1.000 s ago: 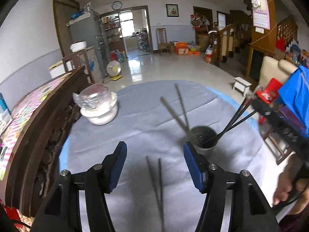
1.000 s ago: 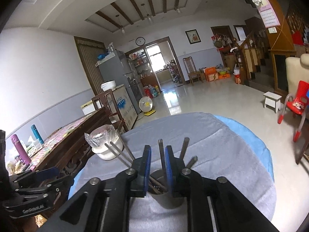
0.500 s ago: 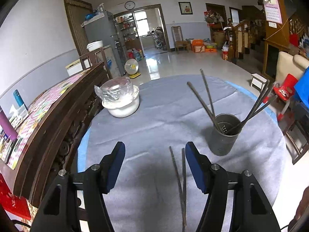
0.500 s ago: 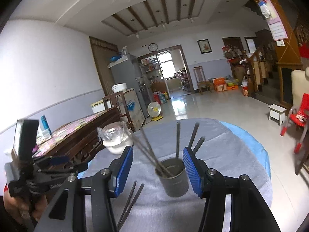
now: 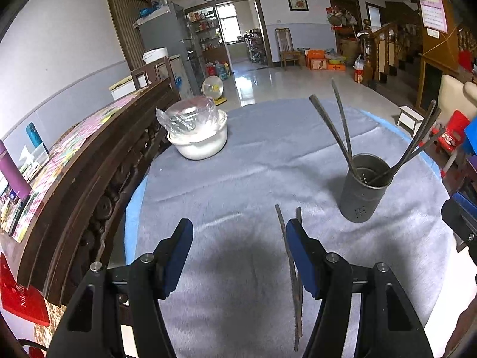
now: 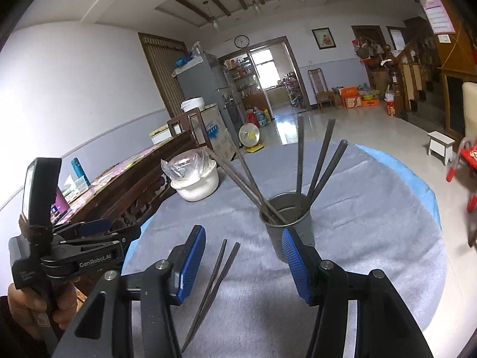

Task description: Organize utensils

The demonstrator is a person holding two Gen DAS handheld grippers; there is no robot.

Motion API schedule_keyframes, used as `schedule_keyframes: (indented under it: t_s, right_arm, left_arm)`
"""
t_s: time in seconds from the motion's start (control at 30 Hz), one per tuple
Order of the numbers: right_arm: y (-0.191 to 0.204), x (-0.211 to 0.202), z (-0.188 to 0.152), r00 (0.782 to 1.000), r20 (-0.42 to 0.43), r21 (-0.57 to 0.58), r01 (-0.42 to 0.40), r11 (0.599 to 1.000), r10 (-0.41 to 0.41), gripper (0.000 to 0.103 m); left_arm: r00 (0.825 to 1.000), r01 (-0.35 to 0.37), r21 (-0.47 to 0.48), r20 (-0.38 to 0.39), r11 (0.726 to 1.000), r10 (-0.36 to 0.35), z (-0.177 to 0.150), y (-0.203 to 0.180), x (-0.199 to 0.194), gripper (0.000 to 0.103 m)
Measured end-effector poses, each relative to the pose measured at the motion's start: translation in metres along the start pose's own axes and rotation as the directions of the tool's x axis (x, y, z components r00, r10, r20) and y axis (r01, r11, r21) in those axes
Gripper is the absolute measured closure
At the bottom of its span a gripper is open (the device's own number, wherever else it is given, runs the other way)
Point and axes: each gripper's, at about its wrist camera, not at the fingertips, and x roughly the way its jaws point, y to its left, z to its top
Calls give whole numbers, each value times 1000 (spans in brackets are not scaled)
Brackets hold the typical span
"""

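My left gripper (image 5: 237,238) hangs over the grey cloth with its blue pads spread wide and nothing between them; my right gripper (image 6: 243,249) is spread just as wide and also empty. A loose pair of chopsticks (image 6: 213,280) lies flat on the cloth (image 5: 253,173), long axis running from my side of the table toward the cup, the far tips slightly splayed and the near ends meeting. In the left view that pair (image 5: 290,268) passes right beside my right-hand pad, which hides part of its length. Just past the pair stands the perforated metal cup (image 5: 365,188), upright, holding several more chopsticks (image 6: 313,167) that fan upward and outward, some leaning left, some right. In the right view my right pad covers the cup's (image 6: 287,220) lower side. How many sticks sit inside I cannot count, since they cross at the rim. Farther left, well apart from the cup, a white bowl (image 5: 198,141) with a plastic-wrapped lid sits close to the dark wooden bench (image 5: 89,179) edging the table. Bare cloth lies between bowl, cup and pair.
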Motion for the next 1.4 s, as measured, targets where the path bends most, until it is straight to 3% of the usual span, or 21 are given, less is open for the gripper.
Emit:
schedule_keyframes:
  t_s: [1.4]
  right_arm:
    - [24, 57, -35, 987, -162, -9, -3, 1000, 1, 44]
  left_arm:
    - [995, -21, -29, -95, 999, 18, -29, 20, 35, 37]
